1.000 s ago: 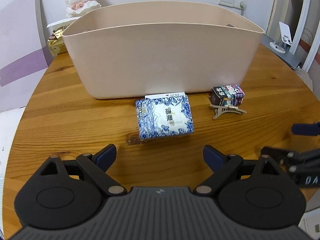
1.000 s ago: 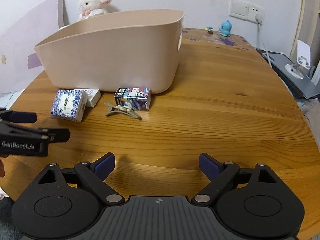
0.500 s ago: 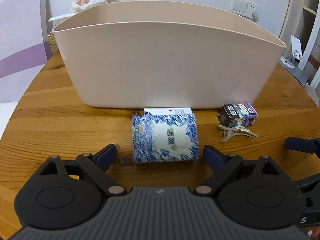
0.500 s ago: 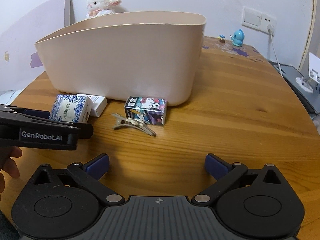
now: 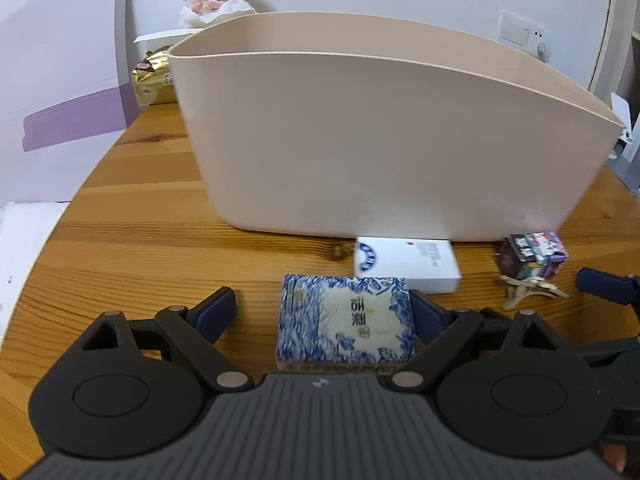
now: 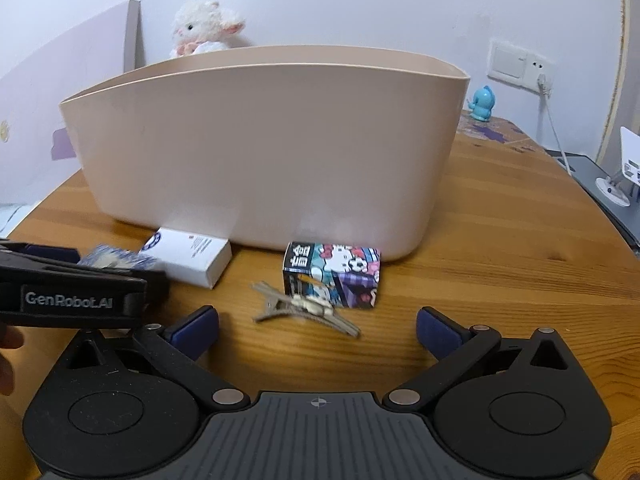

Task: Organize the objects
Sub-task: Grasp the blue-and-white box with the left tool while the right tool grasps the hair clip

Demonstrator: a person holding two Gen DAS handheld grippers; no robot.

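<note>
On the wooden table (image 5: 120,248) we record a beige plastic tub (image 5: 380,140), with a white carton (image 5: 408,264) and a cartoon-printed box (image 6: 332,274) at its near wall and a hair clip (image 6: 306,310) just in front of the printed box. Our left gripper (image 5: 322,312) has its fingers spread around the blue-and-white patterned box (image 5: 346,324), whose right side touches the finger at 3 o'clock, with a gap at 9 o'clock. Our right gripper (image 6: 318,330) has its fingers spread, empty, the hair clip at 12 o'clock.
</note>
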